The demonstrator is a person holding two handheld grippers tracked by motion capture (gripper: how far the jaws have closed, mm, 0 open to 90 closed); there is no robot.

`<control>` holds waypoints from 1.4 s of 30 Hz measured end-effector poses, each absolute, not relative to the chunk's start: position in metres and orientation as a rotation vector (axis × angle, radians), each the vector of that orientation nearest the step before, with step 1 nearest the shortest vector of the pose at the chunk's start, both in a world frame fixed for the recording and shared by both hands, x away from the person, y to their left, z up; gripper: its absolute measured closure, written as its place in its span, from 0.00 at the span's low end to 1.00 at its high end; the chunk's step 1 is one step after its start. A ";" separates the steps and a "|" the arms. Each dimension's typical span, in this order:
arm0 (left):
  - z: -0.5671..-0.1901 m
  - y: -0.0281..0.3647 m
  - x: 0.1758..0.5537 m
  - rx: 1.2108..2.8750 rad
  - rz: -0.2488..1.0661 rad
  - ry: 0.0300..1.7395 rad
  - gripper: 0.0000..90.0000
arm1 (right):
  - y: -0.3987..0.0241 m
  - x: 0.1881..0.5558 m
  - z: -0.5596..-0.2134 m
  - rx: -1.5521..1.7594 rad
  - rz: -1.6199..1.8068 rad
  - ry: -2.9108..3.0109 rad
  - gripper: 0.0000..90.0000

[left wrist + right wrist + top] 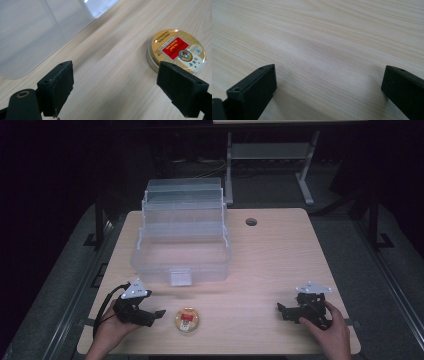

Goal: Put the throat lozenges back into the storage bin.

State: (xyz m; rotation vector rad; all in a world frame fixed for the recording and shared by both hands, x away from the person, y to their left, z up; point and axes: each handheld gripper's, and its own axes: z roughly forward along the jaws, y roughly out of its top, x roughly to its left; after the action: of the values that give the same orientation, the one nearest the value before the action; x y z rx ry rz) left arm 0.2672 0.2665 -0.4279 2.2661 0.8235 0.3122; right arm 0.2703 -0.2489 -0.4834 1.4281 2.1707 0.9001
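Nothing has been picked up yet. The round tin (188, 320) lies flat on the bench (270, 265) at the lower middle of the frame, untouched. The left gripper (159, 313) sits just beside it with its jaws spread wide and empty; in the left gripper view the tin (177, 51) is at the right, past the right jaw. The right gripper (281, 310), lower right, is likewise wide apart over bare wood. The clear box (182, 245) stands open behind, apparently empty. Grasping the tin and putting it in remains, I judge.
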 end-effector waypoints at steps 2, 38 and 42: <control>-0.428 0.266 0.267 2.268 0.311 0.817 0.15 | -0.249 0.270 -0.483 1.428 0.900 2.170 0.00; -0.423 0.228 0.269 2.338 0.257 0.706 0.15 | -0.249 0.270 -0.483 1.428 0.900 2.171 0.00; -0.423 0.224 0.269 2.342 0.253 0.691 0.15 | -0.249 0.270 -0.483 1.428 0.900 2.170 0.00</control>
State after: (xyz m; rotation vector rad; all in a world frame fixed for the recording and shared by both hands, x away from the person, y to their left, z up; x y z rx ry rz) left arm 0.2687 0.2240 -0.4228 2.3415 0.6906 0.2530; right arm 0.2702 -0.2488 -0.4833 1.4285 2.1704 0.9001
